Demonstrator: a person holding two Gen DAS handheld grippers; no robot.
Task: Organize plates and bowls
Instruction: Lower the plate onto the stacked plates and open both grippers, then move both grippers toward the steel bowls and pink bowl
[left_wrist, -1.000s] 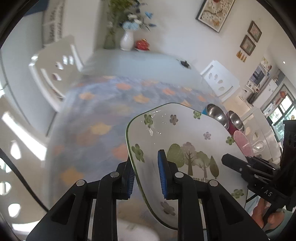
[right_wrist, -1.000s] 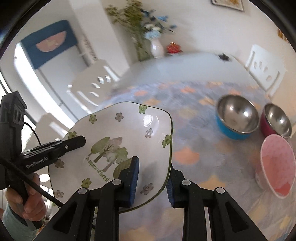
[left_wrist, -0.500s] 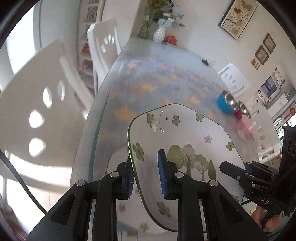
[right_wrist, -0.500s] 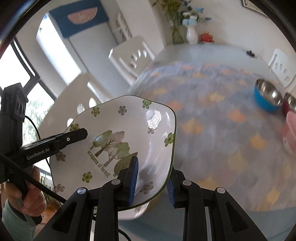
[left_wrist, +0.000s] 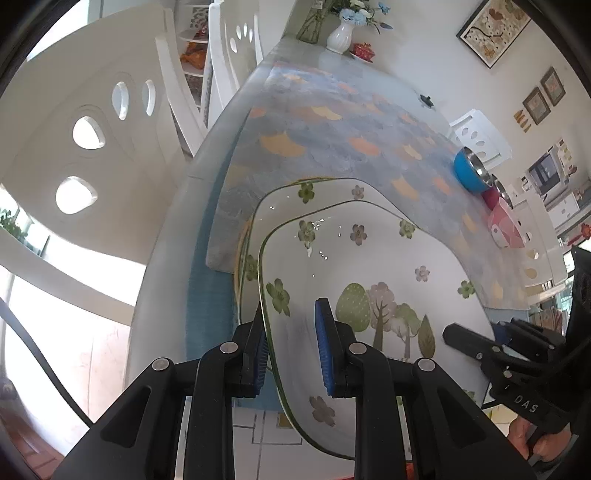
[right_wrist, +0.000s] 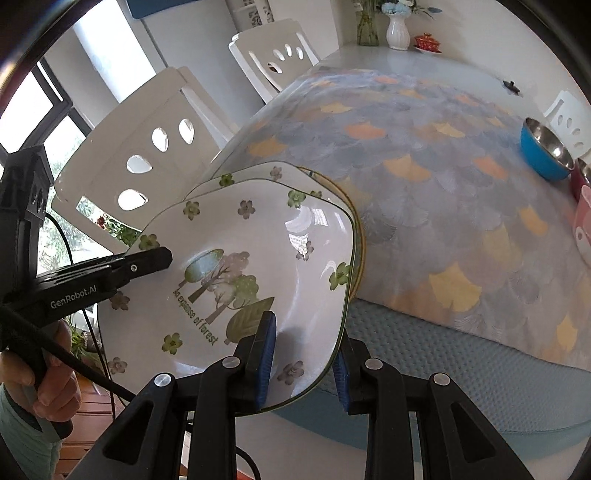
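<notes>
I have both claws clamped on the forest-print plate (left_wrist: 369, 266): my left gripper (left_wrist: 291, 350) pinches its left rim, my right gripper (right_wrist: 303, 354) its right rim, each pair of blue pads nearly closed with only the rim between them; the plate hangs tilted above a matching plate (left_wrist: 291, 199) lying at the near edge of the table (right_wrist: 443, 177); far off to the right I see a blue bowl (right_wrist: 545, 155), a red bowl (left_wrist: 493, 195) and a pink bowl (left_wrist: 506, 225) close together.
</notes>
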